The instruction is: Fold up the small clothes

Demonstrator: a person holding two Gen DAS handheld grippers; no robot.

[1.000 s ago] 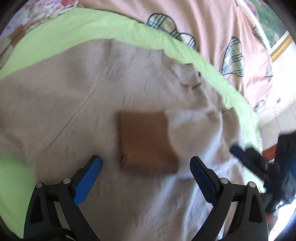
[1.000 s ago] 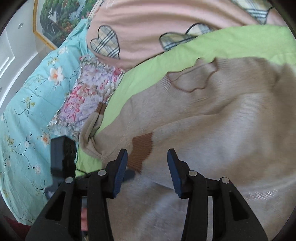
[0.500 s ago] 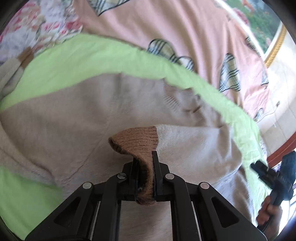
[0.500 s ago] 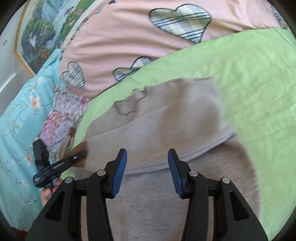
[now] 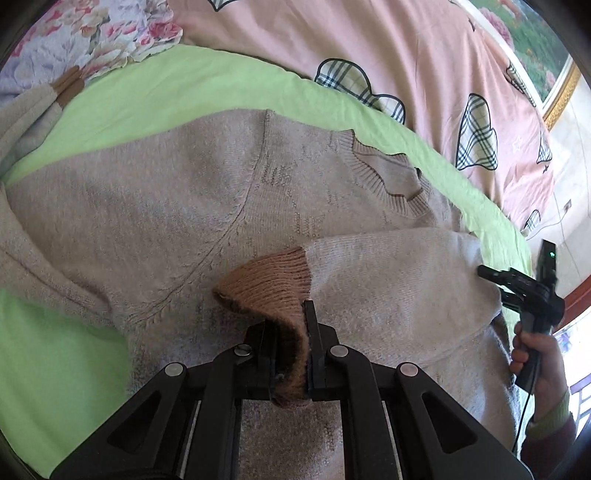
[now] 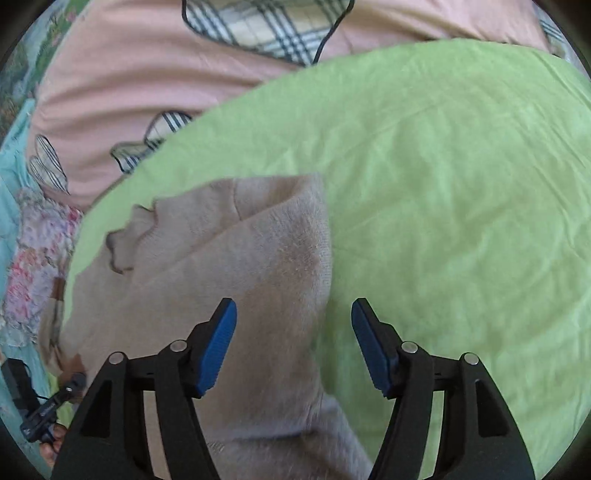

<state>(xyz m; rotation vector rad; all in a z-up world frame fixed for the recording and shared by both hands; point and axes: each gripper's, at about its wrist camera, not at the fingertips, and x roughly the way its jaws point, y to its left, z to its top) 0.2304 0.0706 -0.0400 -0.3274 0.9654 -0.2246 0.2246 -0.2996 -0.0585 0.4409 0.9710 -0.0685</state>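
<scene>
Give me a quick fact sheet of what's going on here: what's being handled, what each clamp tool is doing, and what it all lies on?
garment: beige knit sweater, spread flat, one sleeve folded across its body
surface: green sheet over bedding
left gripper: shut on the sleeve's brown cuff, lifting it slightly
right gripper: jaws opening, above the sweater's folded edge, pads not pressing on anything
other sleeve: off to the side, its cuff near the floral fabric
background: pink cover with plaid hearts
fold stage: partly done
</scene>
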